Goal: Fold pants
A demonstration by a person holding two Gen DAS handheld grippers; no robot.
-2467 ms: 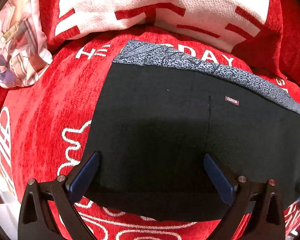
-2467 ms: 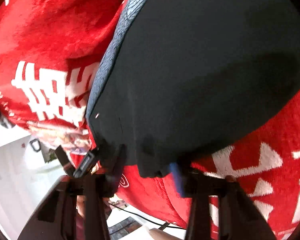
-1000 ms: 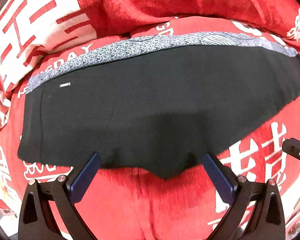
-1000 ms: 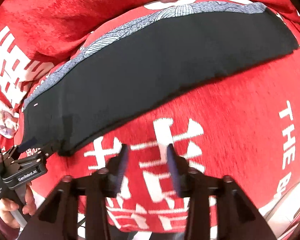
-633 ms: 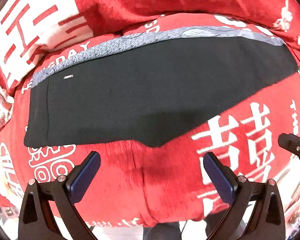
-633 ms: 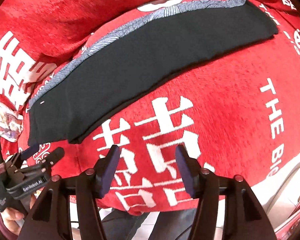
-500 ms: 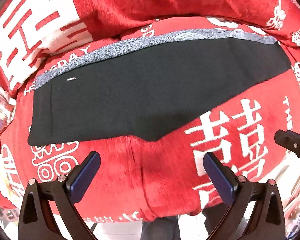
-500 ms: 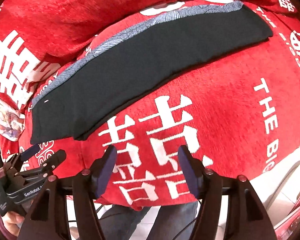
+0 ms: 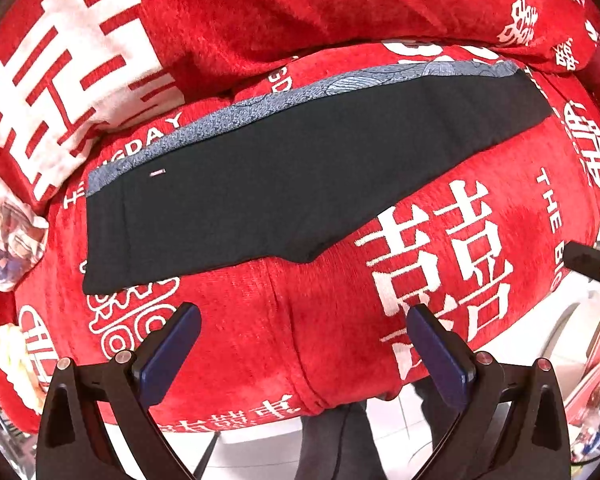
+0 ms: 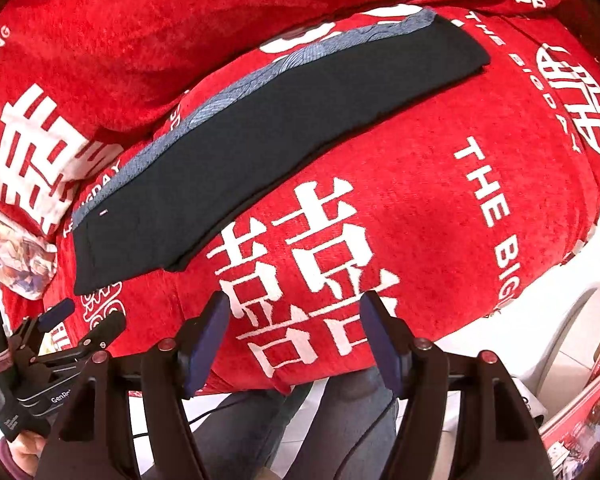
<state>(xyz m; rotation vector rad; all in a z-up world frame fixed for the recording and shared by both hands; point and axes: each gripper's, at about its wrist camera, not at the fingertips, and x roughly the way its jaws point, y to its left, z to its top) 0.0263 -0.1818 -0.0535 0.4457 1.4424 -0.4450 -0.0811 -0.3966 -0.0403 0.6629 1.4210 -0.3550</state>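
step: lengthwise fold done, crosswise fold pending | pants (image 9: 300, 184) flat on red cover (image 9: 284, 332) | left gripper (image 9: 300, 344) wide, empty | right gripper (image 10: 296, 336) opening, empty | next: grab leg end, carry to waistband

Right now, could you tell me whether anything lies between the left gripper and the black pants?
Nothing visible does: only bare red blanket separates the open left gripper from the pants.

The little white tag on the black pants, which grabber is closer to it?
Left. The left gripper hovers near the waist end with the tag; the right gripper, jaws opening, empty, hangs further along the pants.
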